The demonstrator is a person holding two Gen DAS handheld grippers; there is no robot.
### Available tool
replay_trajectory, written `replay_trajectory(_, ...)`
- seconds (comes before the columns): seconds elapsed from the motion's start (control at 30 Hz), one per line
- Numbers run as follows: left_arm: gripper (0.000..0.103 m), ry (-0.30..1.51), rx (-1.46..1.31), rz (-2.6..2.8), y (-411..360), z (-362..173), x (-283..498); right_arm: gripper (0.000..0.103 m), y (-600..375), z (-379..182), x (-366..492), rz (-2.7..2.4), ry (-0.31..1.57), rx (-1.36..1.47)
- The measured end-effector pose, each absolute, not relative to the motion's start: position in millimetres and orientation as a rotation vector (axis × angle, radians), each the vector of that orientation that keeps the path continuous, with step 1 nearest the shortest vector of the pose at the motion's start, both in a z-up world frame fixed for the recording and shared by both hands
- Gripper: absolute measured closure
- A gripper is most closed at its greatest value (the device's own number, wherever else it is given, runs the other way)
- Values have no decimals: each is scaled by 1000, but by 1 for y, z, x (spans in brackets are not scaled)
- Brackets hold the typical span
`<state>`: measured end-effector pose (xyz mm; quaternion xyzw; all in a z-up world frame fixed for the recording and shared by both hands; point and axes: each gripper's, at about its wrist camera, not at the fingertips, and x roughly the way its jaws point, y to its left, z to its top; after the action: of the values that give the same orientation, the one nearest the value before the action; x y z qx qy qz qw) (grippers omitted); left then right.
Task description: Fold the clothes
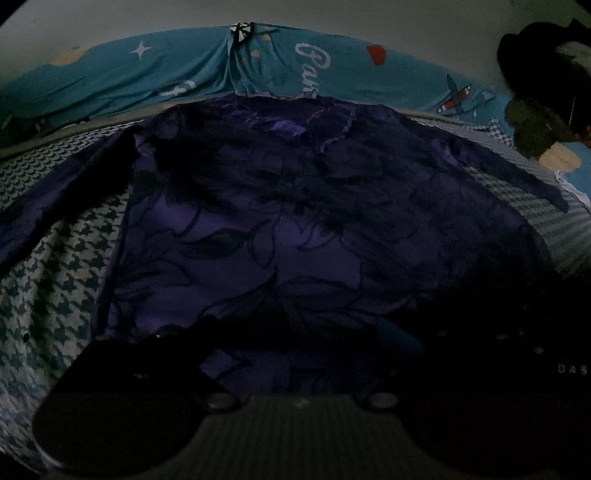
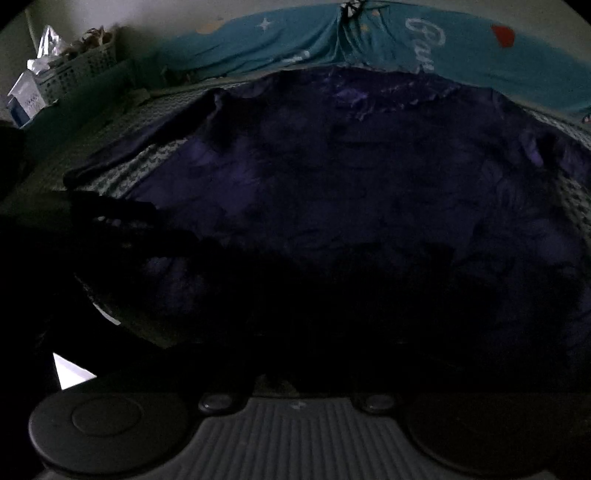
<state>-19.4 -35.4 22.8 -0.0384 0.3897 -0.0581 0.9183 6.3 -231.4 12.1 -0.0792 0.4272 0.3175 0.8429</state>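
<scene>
Purple garment (image 1: 295, 221): lies spread flat on the houndstooth-covered bed (image 1: 55, 266), sleeves out to both sides.
Handling: probably light, limp and rather slippery.
Hold: pinch a sleeve end or hem corner.
Left gripper (image 1: 295, 354): too dark to tell its state.
Right gripper (image 2: 295, 369): fingers lost in shadow; state unclear.

Both views very dim and underexposed. Lower halves sink into near-black shadow, detail lost. Far wall (image 1: 332, 14) faintly lit. Strong fisheye bending at edges; soft, grainy throughout.
</scene>
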Motion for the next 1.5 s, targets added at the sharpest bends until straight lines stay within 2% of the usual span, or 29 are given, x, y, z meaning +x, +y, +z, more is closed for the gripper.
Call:
replay_trajectory(0.17, 3, 812, -66, -109, -39, 22, -19, 87, -232, 7, 5, 705, 972, -154)
replay_trajectory(0.53, 2, 813, -144, -86, -33, 27, -6, 85, -240, 35, -4, 712, 809, -150)
replay_trajectory(0.7, 2, 793, -149, -72, -33, 35, 9, 83, -253, 46, 20, 679, 790, -141)
replay_trajectory(1.0, 2, 805, -131, -65, -36, 40, 40, 70, -277, 62, 79, 609, 768, -111)
replay_trajectory(1.5, 2, 832, -66, -105, -35, 58, 103, 69, -326, 74, 178, 380, 726, 96)
